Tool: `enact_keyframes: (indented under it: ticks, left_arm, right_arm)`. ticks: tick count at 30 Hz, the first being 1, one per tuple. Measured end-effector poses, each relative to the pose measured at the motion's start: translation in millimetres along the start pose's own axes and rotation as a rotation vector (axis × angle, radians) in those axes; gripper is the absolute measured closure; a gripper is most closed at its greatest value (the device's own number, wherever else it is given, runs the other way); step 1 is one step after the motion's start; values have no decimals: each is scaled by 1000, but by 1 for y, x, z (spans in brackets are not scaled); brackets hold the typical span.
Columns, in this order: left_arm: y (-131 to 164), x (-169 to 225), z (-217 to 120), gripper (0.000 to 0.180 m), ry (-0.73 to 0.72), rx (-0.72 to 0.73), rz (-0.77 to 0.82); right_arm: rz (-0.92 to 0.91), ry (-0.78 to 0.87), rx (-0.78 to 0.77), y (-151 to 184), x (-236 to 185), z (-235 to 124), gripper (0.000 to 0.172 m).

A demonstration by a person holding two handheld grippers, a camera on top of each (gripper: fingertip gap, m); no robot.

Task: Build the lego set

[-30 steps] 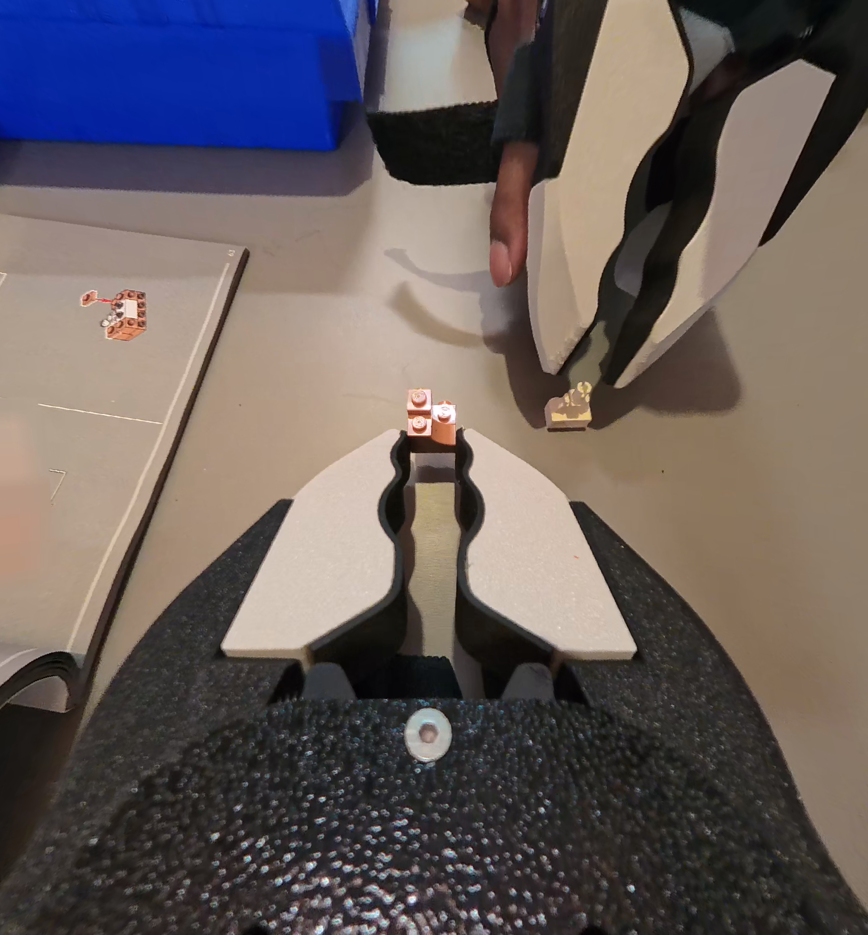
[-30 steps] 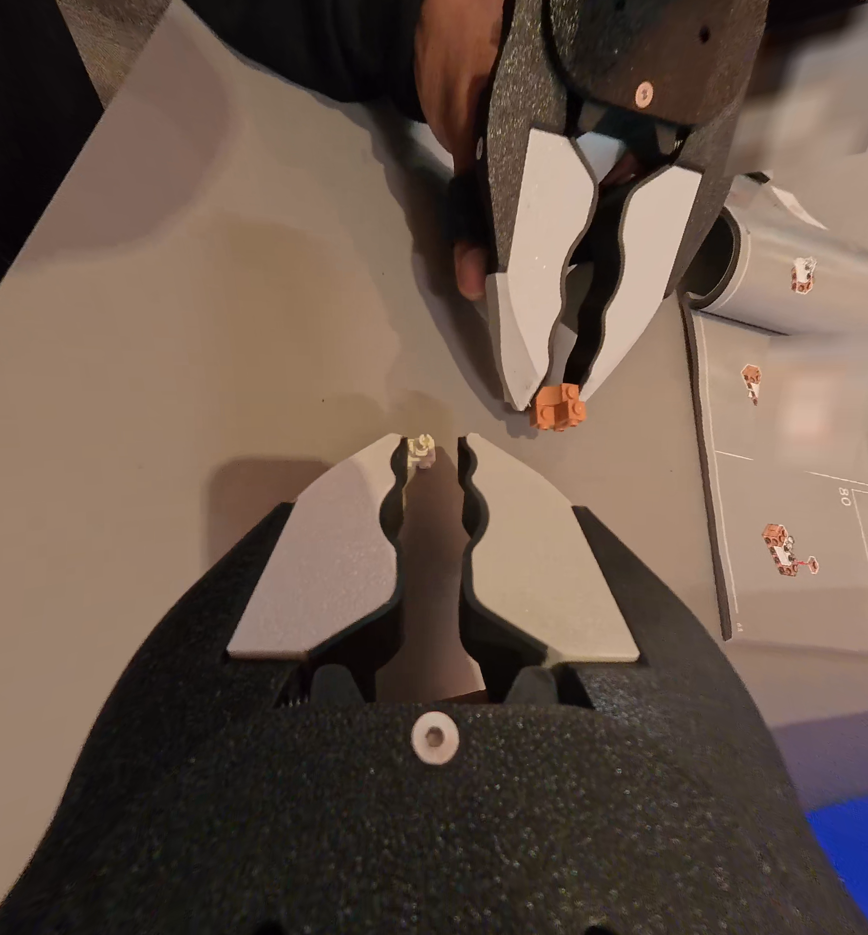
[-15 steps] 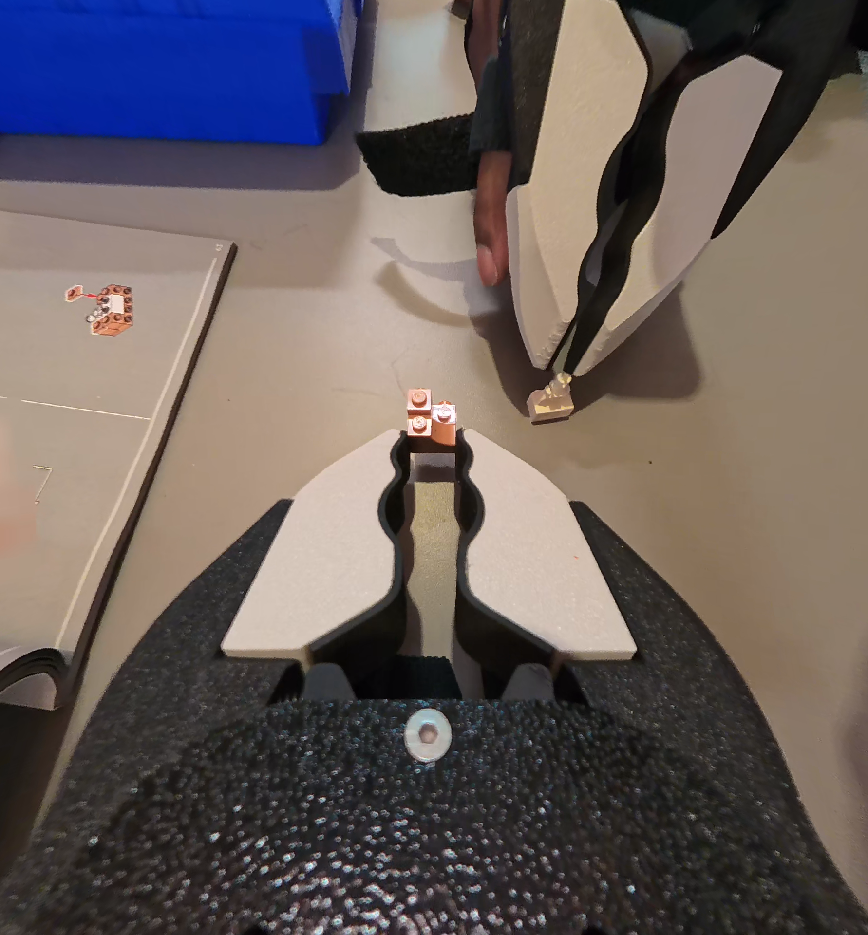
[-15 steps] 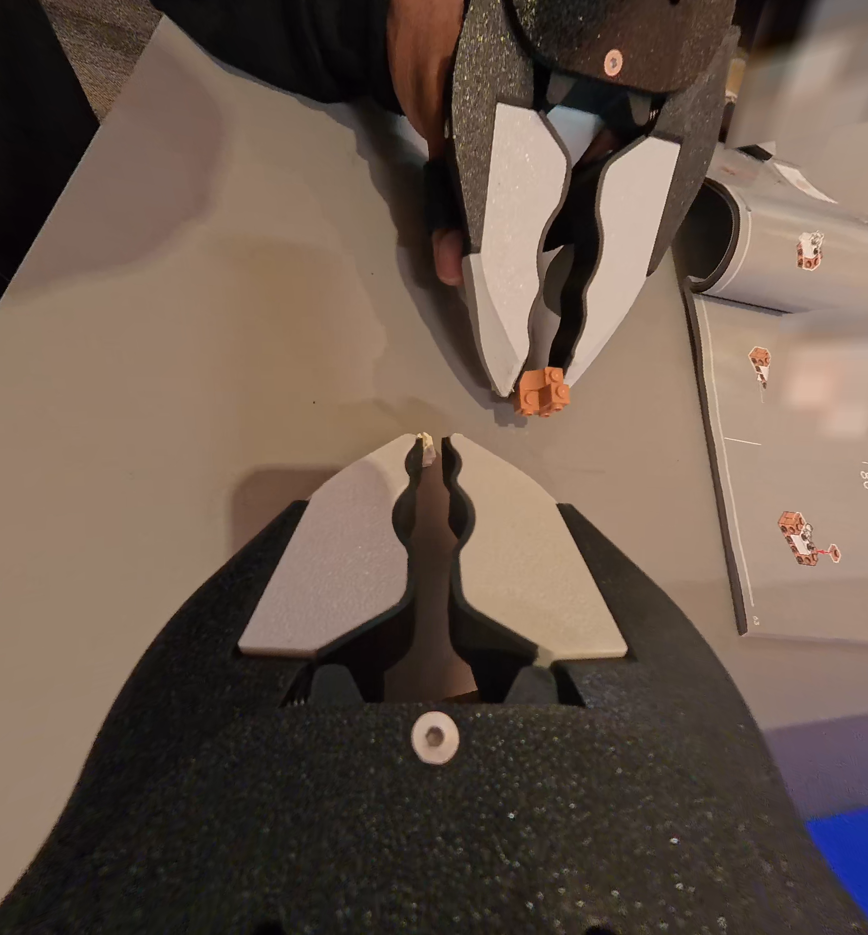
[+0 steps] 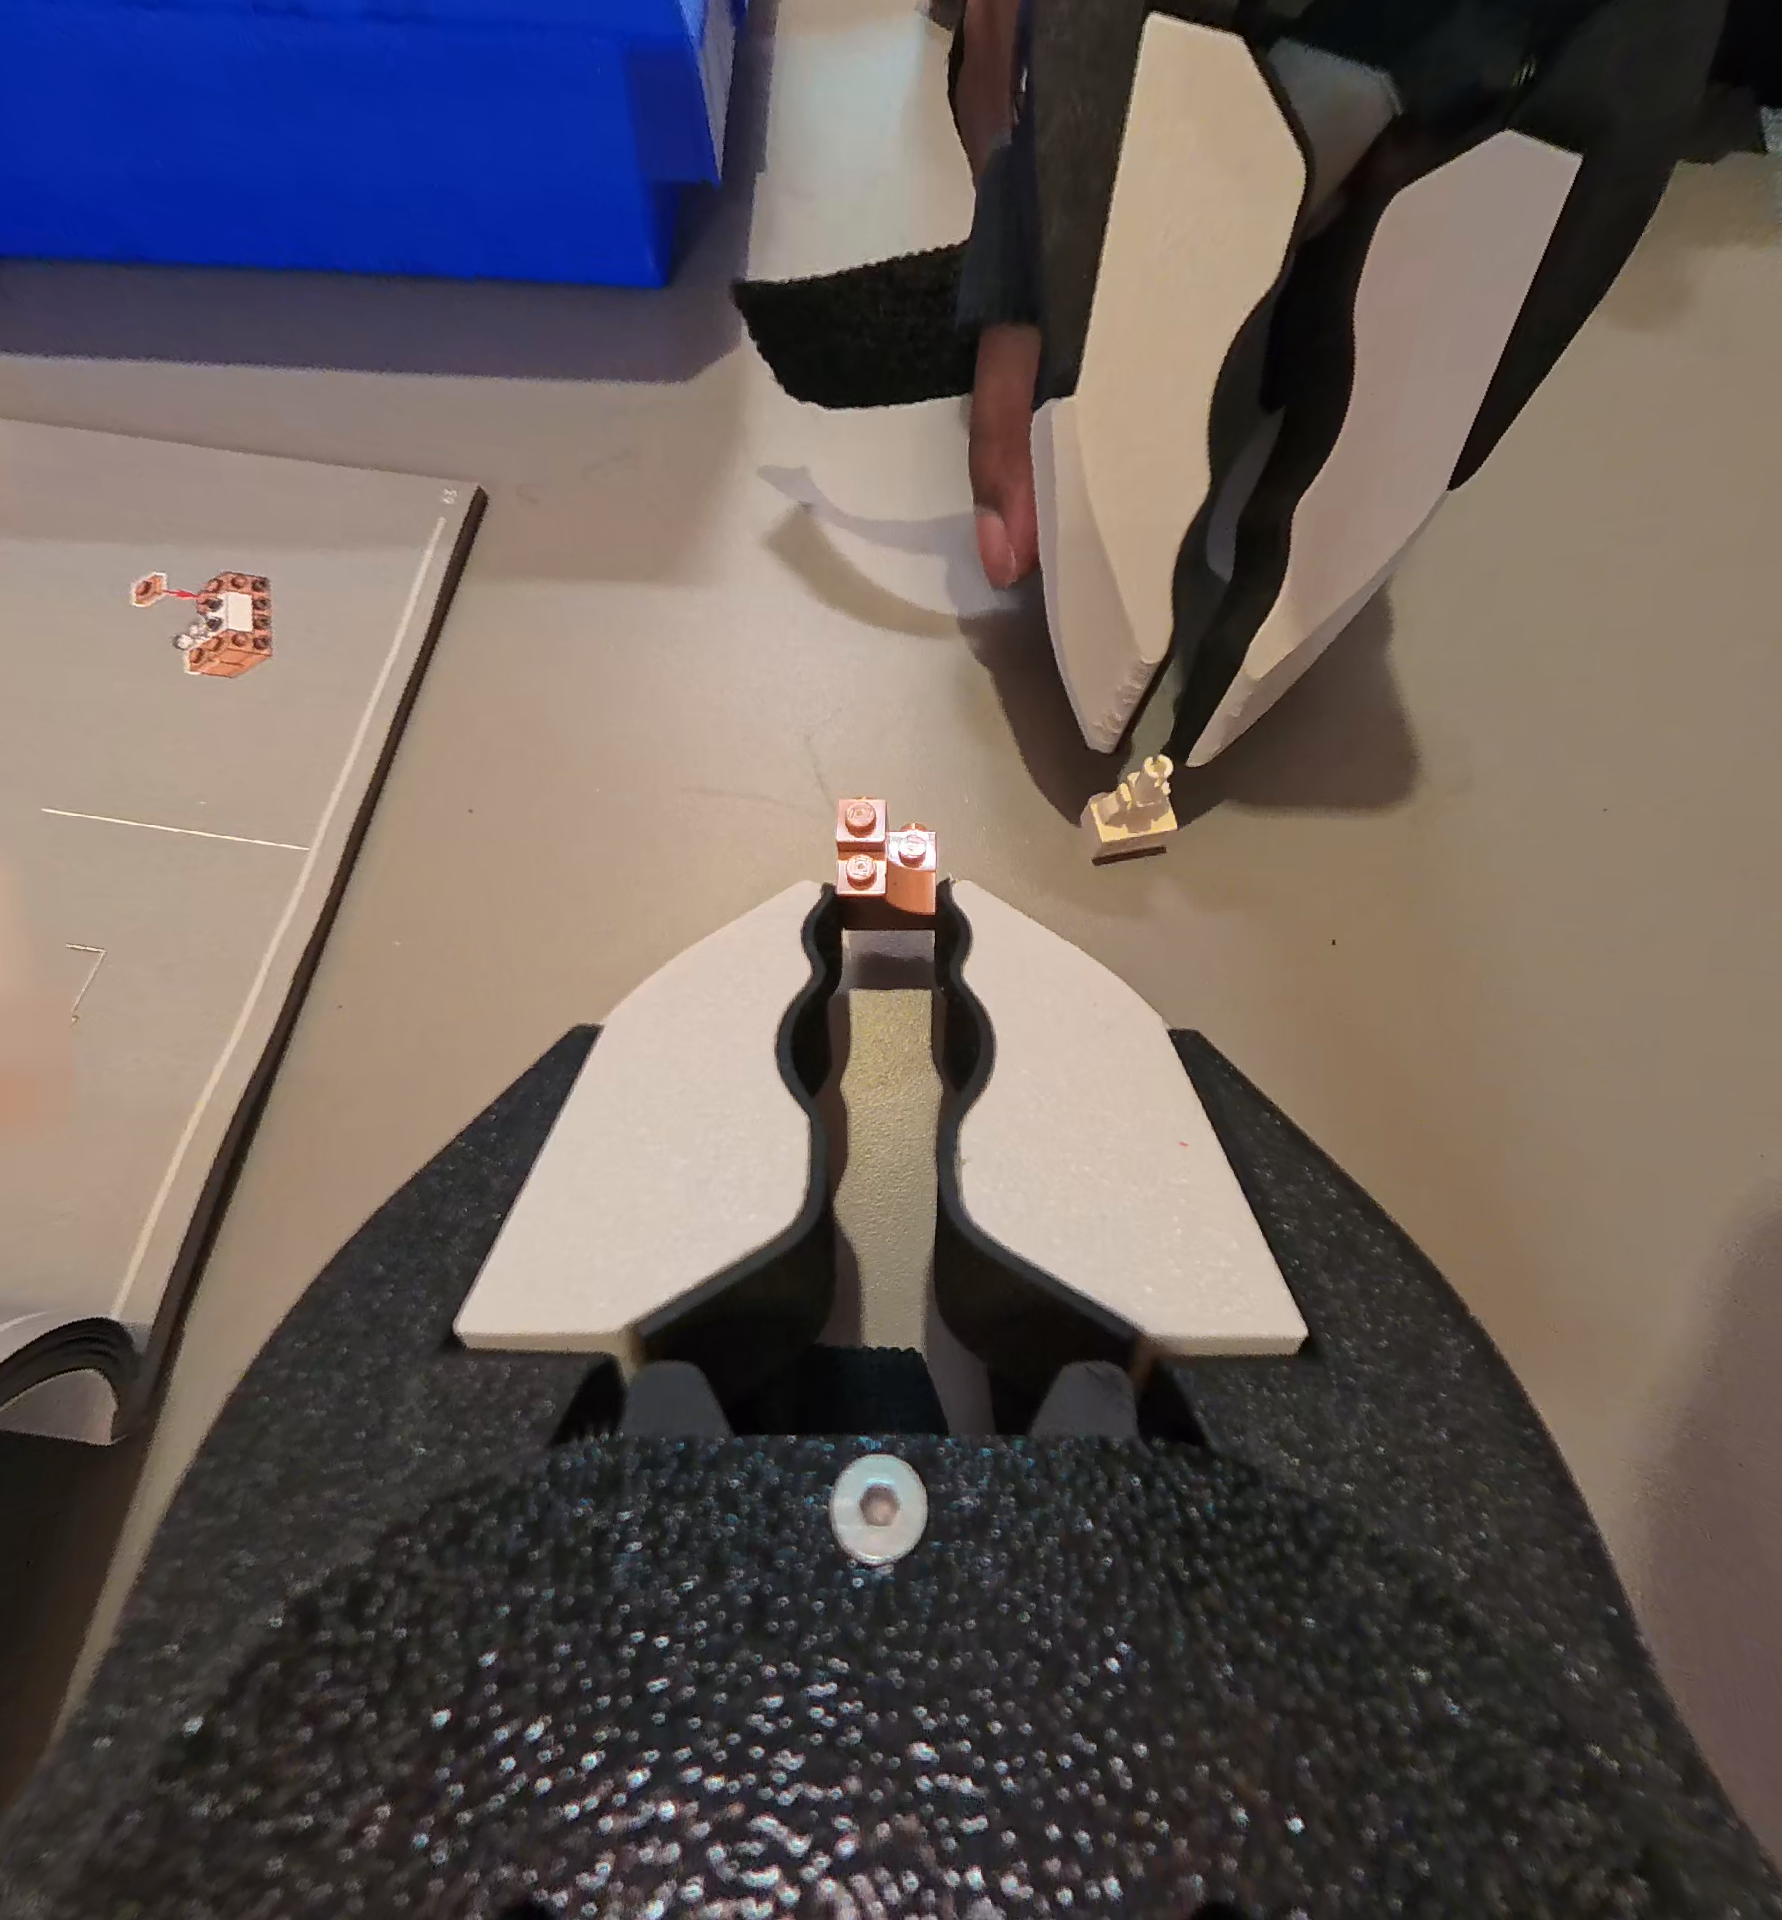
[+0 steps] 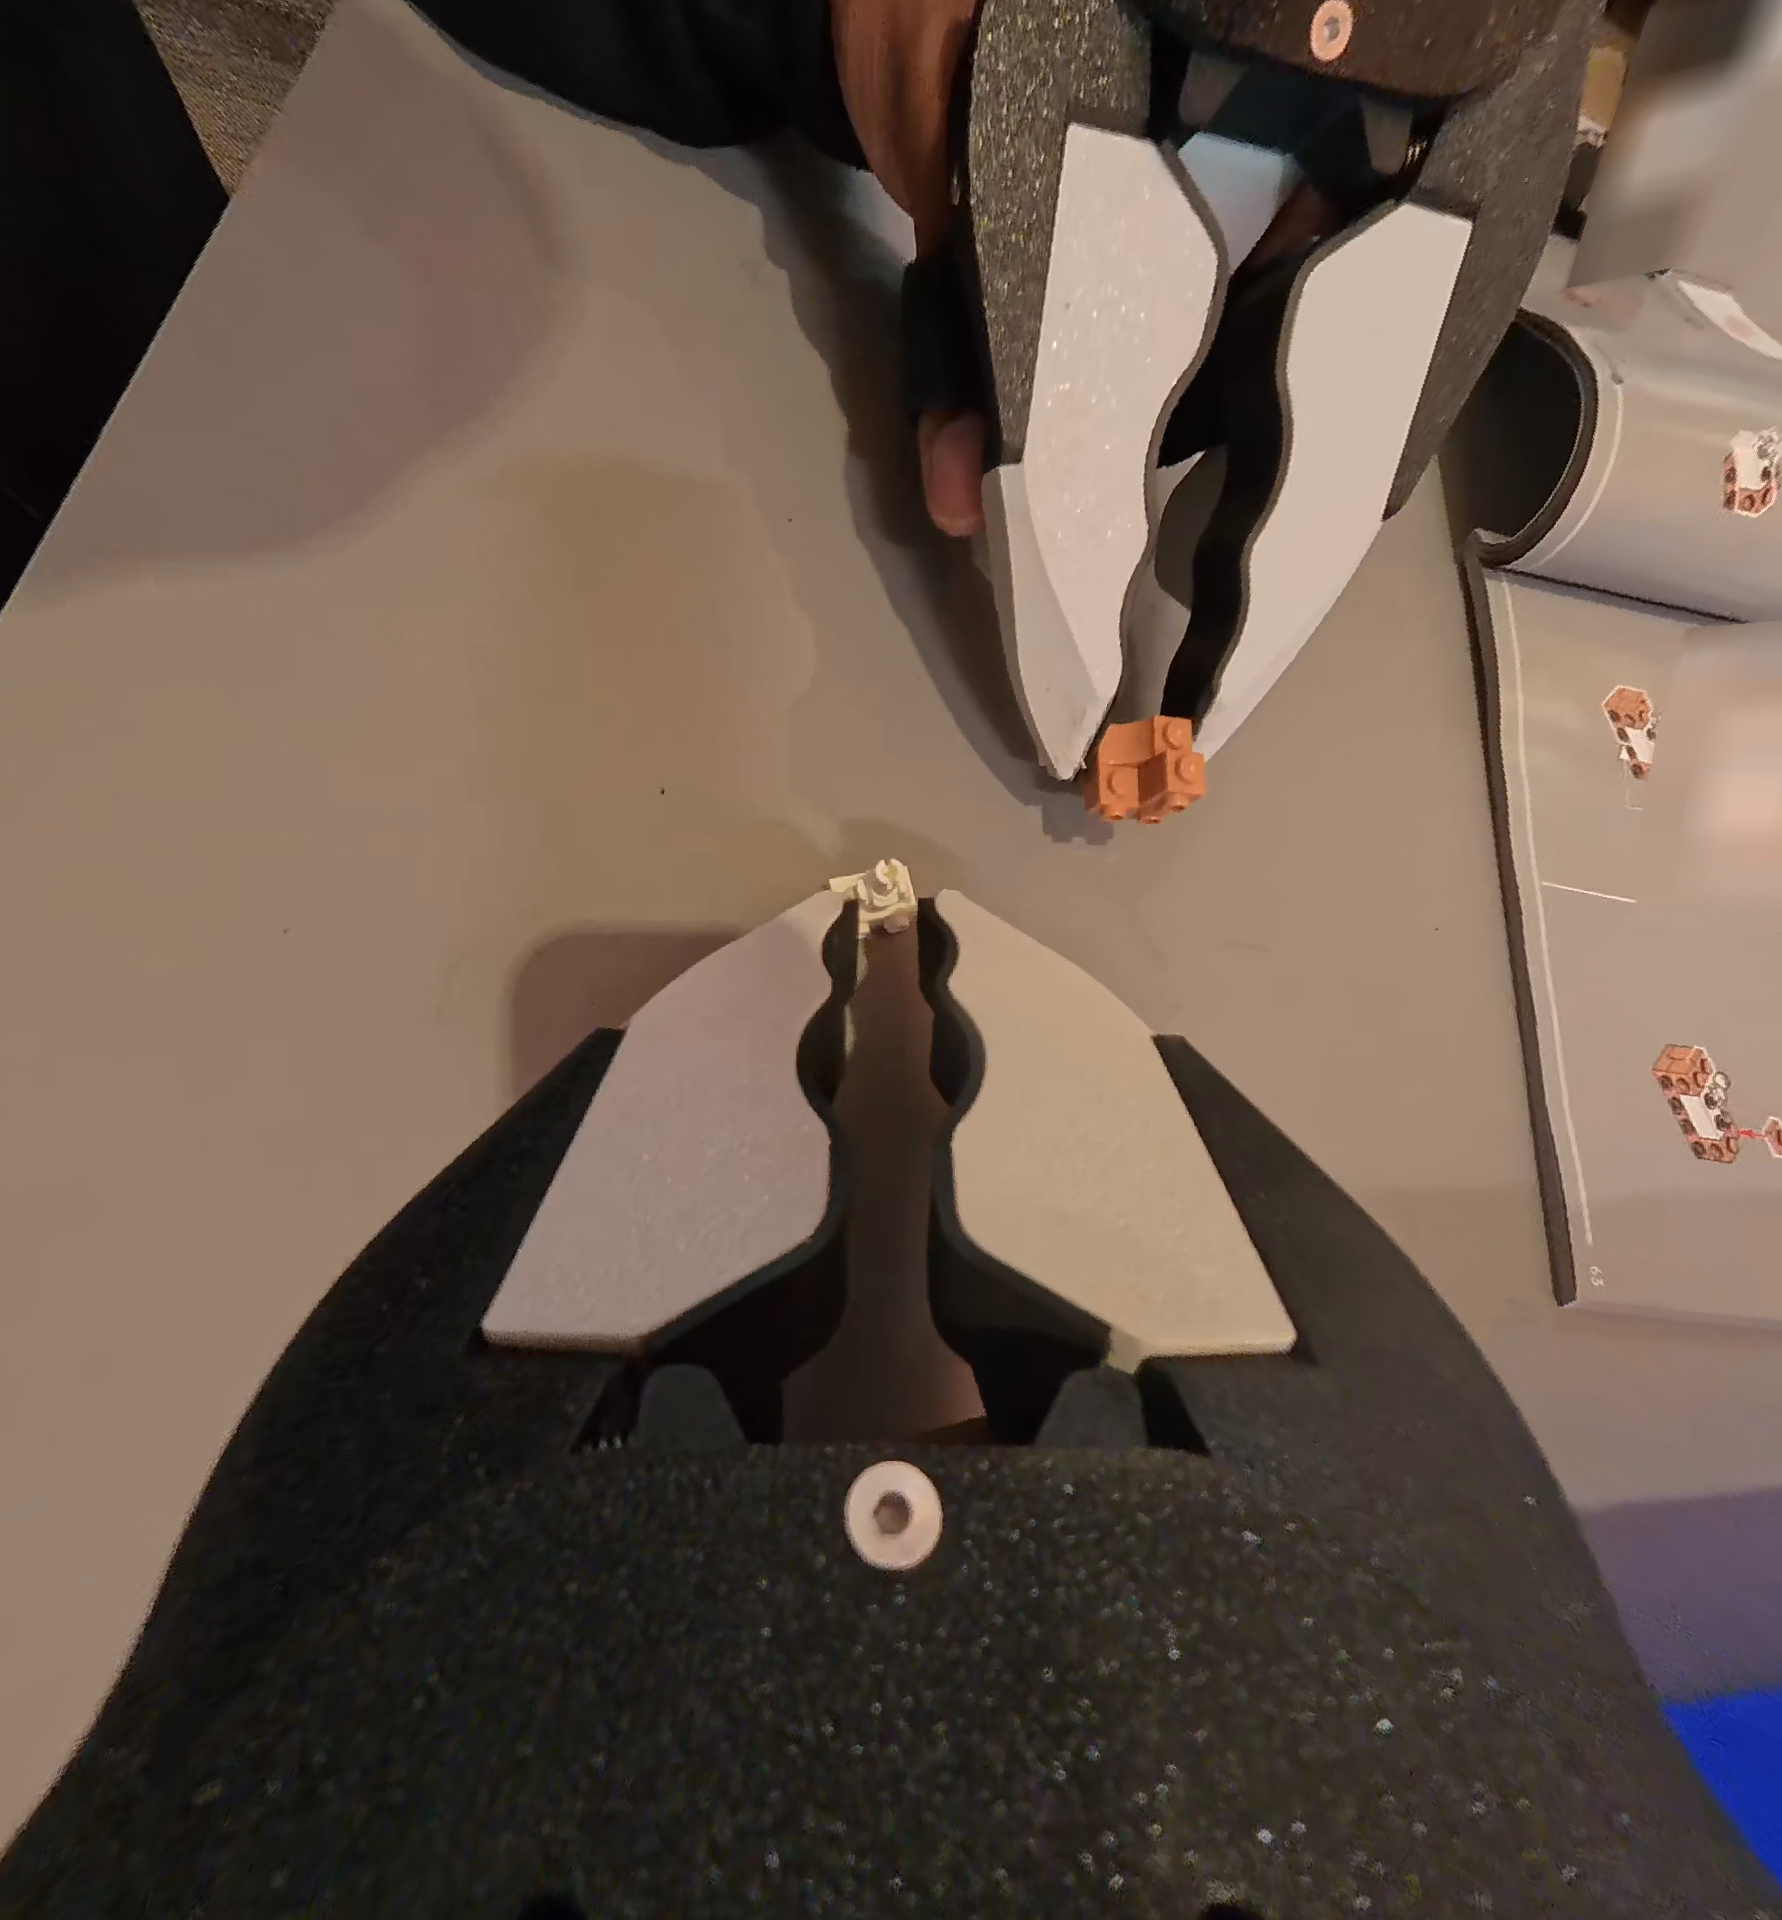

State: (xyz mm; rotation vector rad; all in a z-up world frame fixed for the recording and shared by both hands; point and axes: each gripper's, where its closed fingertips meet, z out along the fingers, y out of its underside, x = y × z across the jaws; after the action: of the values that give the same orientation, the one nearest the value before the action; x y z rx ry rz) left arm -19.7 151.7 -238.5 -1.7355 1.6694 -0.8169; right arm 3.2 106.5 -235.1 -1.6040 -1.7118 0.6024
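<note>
Grey matte tabletop (image 5: 606,748), evenly lit, carrying soft shadows under both tools. A blue bin (image 5: 326,135) stands at its far edge in the left wrist view; an open instruction booklet (image 5: 170,831), grey pages with small brick drawings, lies along the side edge beside your left gripper (image 5: 889,902). A black fabric strap (image 5: 856,332) rests beyond the booklet, near the bin. In the right wrist view the tabletop's edge runs diagonally at upper left, with dark floor past it.

Your left gripper keeps its fingers narrow, clamped on the orange brick cluster (image 5: 885,858), which juts forward from the tips just above the surface. Your right gripper (image 6: 889,914) also stands narrow, its tips around the small cream piece (image 6: 882,900); the left pad lies against the piece, but whether the right pad presses on it cannot be told. Seen from the left wrist view, that piece (image 5: 1131,821) sits on the tabletop below the right gripper's tips, close to the orange cluster.

The booklet's far pages curl out of frame. Pale blurred patches cover parts of it. Your hand (image 5: 1001,457) shows only as fingers behind the right gripper; the piece's fine detail is too small to resolve.
</note>
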Motion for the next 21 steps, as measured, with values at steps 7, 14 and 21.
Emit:
enact_keyframes:
  ticks: [7, 14, 21]
  left_arm:
    - [1, 1, 0, 164, 3, -9, 1]
    - [2, 1, 1, 164, 7, -17, -2]
    - [2, 2, 2, 164, -1, -27, 5]
  right_arm:
    - [9, 1, 4, -1, 0, 3, 160]
    - [-13, 9, 7, -5, 1, 5, 167]
    - [-127, 65, -170, 5, 17, -6, 167]
